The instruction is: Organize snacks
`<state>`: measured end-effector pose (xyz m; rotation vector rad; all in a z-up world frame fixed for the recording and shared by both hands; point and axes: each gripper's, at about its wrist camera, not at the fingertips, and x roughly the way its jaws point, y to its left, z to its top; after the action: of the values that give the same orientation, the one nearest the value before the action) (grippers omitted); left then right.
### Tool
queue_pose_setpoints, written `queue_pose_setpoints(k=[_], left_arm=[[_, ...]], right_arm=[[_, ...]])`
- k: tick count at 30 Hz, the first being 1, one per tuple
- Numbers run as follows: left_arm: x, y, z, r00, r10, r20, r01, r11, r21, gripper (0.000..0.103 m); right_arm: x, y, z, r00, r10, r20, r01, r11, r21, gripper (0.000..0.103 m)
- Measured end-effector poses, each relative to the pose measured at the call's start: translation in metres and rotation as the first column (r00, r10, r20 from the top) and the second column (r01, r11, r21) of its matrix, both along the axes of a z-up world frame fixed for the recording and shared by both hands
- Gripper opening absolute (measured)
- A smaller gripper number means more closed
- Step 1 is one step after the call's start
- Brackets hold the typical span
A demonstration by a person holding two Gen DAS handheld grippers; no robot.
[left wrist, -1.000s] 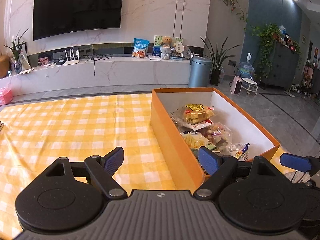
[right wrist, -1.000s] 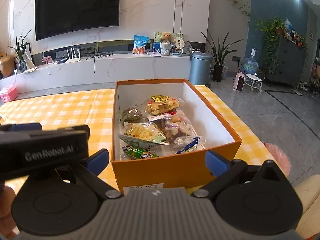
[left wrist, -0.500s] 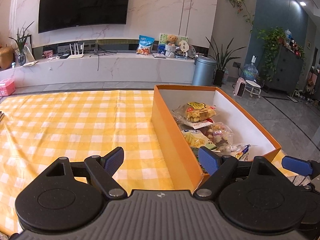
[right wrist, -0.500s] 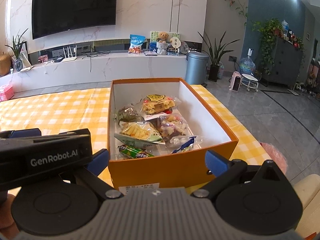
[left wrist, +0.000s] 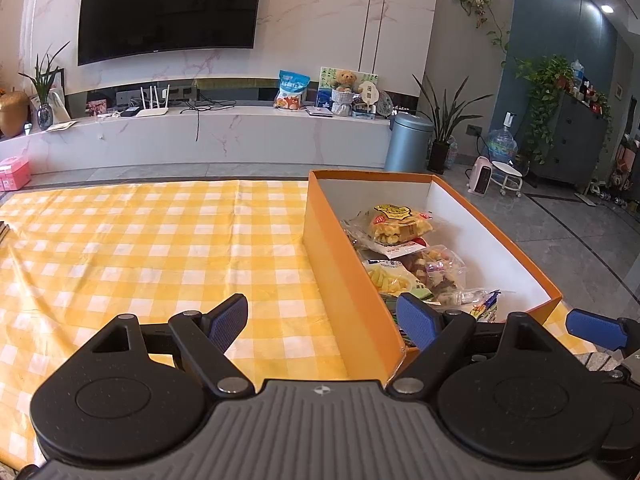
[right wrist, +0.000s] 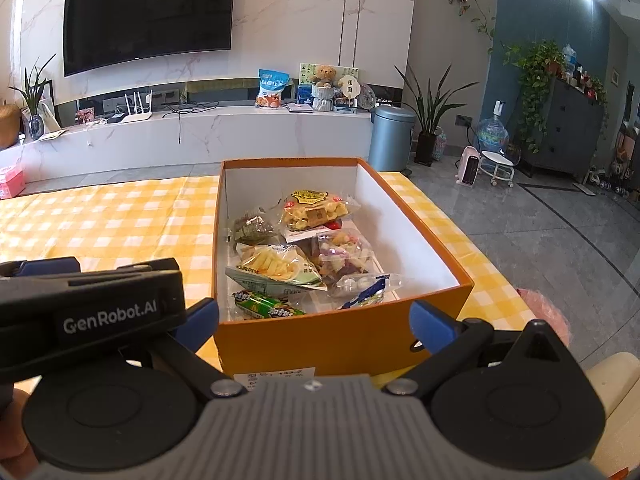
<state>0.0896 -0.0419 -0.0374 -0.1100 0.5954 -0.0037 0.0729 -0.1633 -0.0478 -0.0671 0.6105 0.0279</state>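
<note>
Orange box (right wrist: 340, 336) sits on the checked counter (left wrist: 140, 248), snack packets (right wrist: 304, 252) loose inside. Left tool (left wrist: 322, 318) and right tool (right wrist: 314, 316) both gape wide, holding nothing. Advice: approach one packet from above, clear of the box walls, and grip its crimped edge.

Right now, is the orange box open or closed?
Open. The box has no lid on, so the snack packets inside show from above.
</note>
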Motion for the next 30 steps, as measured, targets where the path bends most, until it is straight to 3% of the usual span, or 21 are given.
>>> queue_pose_setpoints(k=[30], left_arm=[[0.0013, 0.001, 0.0001, 1.0, 0.016, -0.017, -0.016, 1.0, 0.016, 0.099]], right_arm=[[-0.0031, 0.0024, -0.0008, 1.0, -0.001, 0.004, 0.001, 1.0, -0.024, 0.099]])
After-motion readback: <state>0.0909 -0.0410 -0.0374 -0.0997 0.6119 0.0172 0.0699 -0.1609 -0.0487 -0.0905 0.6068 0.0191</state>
